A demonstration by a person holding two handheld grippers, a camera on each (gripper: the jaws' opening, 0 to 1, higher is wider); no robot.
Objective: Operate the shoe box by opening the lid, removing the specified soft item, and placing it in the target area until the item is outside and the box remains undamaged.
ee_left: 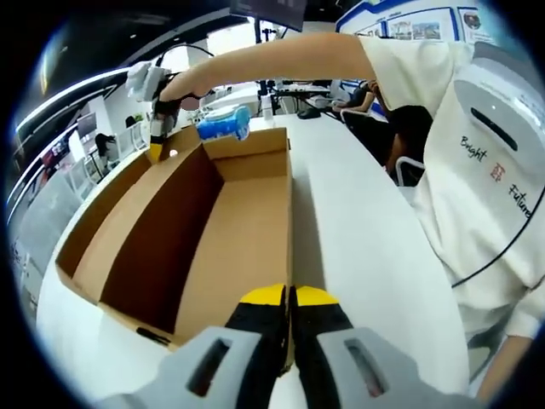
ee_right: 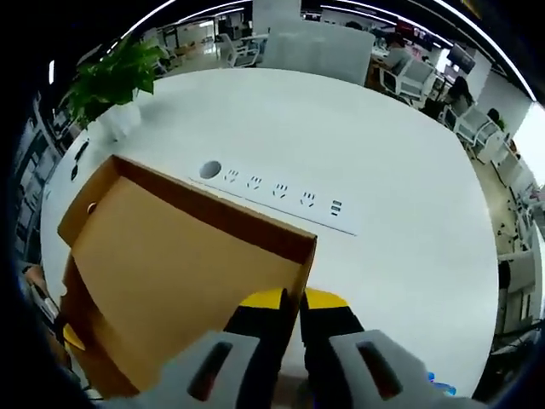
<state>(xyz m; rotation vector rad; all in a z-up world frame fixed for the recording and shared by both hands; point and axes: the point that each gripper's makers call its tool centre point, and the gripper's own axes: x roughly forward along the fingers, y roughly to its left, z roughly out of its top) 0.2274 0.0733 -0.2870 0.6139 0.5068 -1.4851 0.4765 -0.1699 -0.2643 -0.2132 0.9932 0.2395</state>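
The left claw (ee_left: 289, 296) is pinched narrow on the near end wall of the open shoe box (ee_left: 230, 230), its yellow tips meeting over the cardboard rim. The right claw (ee_right: 290, 300) is likewise narrow, clamped on a corner of the box's wall. In the left gripper view the right claw (ee_left: 159, 128) stands at the box's far corner. A blue soft item (ee_left: 225, 124) lies just past the far wall on the white counter (ee_left: 358, 230). Sockets (ee_right: 281, 192) are set in the counter. A potted plant (ee_right: 115, 81) stands near its edge
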